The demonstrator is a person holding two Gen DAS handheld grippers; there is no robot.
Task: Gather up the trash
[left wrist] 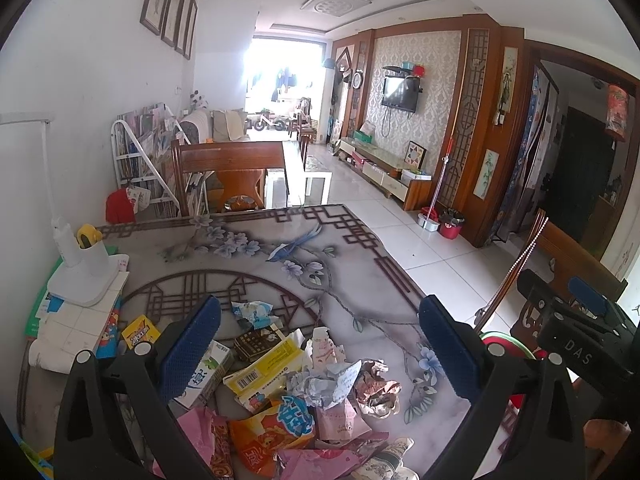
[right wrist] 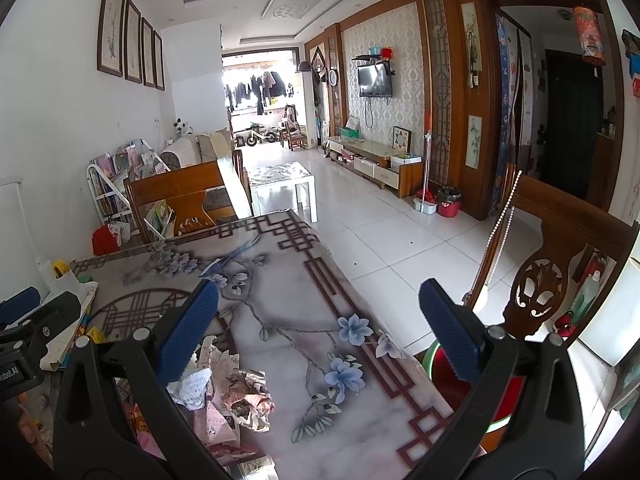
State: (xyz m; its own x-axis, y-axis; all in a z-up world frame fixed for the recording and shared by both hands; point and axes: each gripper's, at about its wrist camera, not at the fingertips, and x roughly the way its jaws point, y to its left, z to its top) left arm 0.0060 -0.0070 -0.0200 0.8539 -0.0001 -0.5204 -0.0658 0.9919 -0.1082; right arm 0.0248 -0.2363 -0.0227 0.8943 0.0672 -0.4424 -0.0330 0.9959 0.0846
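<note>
Left wrist view: the trash pile, a heap of crumpled paper, torn snack wrappers and a flattened yellow carton, lies on the near left of the floral table. Left gripper and right gripper both gape wide, holding nothing.
</note>
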